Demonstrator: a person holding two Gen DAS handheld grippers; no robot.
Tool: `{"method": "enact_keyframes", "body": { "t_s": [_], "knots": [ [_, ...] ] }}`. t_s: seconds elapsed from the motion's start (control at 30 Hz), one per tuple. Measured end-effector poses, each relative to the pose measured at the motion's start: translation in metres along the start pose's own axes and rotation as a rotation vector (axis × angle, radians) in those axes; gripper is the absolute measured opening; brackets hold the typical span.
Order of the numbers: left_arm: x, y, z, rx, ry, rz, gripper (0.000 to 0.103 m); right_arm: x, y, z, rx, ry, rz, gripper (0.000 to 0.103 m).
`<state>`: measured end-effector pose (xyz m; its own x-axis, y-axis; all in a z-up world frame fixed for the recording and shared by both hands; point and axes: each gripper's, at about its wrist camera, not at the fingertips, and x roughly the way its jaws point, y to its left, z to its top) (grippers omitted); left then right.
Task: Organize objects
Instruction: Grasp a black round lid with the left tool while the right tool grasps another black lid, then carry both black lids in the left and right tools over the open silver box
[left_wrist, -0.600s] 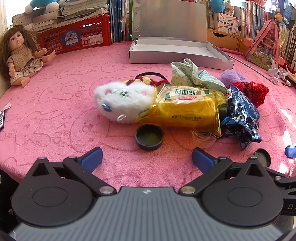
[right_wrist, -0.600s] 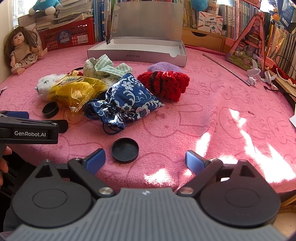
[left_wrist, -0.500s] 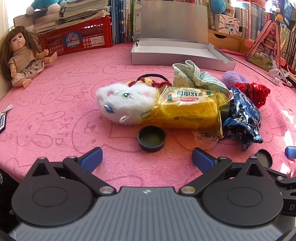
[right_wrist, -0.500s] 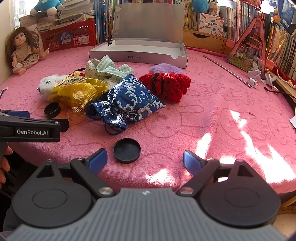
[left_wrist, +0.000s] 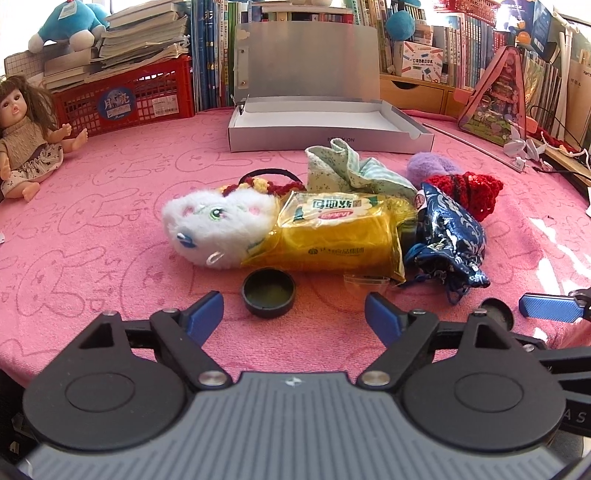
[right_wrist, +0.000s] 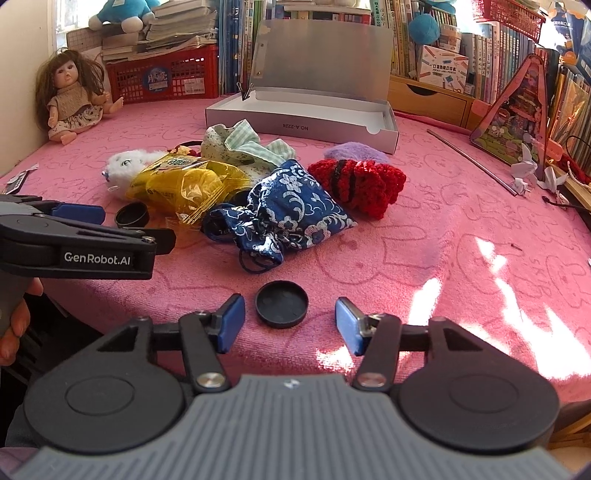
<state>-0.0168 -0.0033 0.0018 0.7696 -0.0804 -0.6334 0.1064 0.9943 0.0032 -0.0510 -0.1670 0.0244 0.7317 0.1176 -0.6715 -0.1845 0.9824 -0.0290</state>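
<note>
Left gripper (left_wrist: 293, 314): open, empty; cup (left_wrist: 268, 292) at 12 o'clock. Right gripper (right_wrist: 290, 329): open, empty, narrowing; lid (right_wrist: 282, 303) at 12 o'clock.

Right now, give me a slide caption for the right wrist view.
Open right gripper poised behind a flat black cap on the pink tablecloth, clutter pile beyond.

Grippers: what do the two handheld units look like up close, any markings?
Both match: a ribbed grey body, two round black discs, black linkage arms with silver pivot screws, blue pads on the jaws. The left gripper shows white "GenRobot.AI" lettering on its black side in the right wrist view. The right gripper shows no visible cables.
</note>
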Motion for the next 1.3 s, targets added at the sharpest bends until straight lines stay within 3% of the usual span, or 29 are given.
{"method": "enact_keyframes", "body": {
  "t_s": [0.13,0.3,0.4,0.63,0.77,1.3],
  "knots": [
    [-0.001,0.004,0.001,-0.008,-0.008,0.008,0.081,0.0,0.001,0.0,-0.009,-0.002,0.007,0.061],
    [0.0,0.012,0.0,-0.042,0.005,-0.013,0.055,-0.001,0.0,0.0,-0.008,-0.005,0.018,0.046],
    [-0.002,0.016,-0.001,-0.053,-0.014,0.002,0.055,-0.002,0.0,0.0,-0.004,-0.006,0.021,0.036],
    [0.0,0.016,-0.001,-0.052,-0.022,-0.002,0.053,-0.001,-0.002,0.001,0.012,-0.005,0.026,0.036],
    [0.0,0.015,-0.001,-0.049,-0.031,0.01,0.037,-0.001,-0.003,0.001,0.013,-0.006,0.028,0.036],
    [-0.025,0.008,0.01,-0.045,-0.103,-0.05,0.037,-0.009,-0.019,0.018,0.065,-0.058,0.007,0.035]
  ]
}}
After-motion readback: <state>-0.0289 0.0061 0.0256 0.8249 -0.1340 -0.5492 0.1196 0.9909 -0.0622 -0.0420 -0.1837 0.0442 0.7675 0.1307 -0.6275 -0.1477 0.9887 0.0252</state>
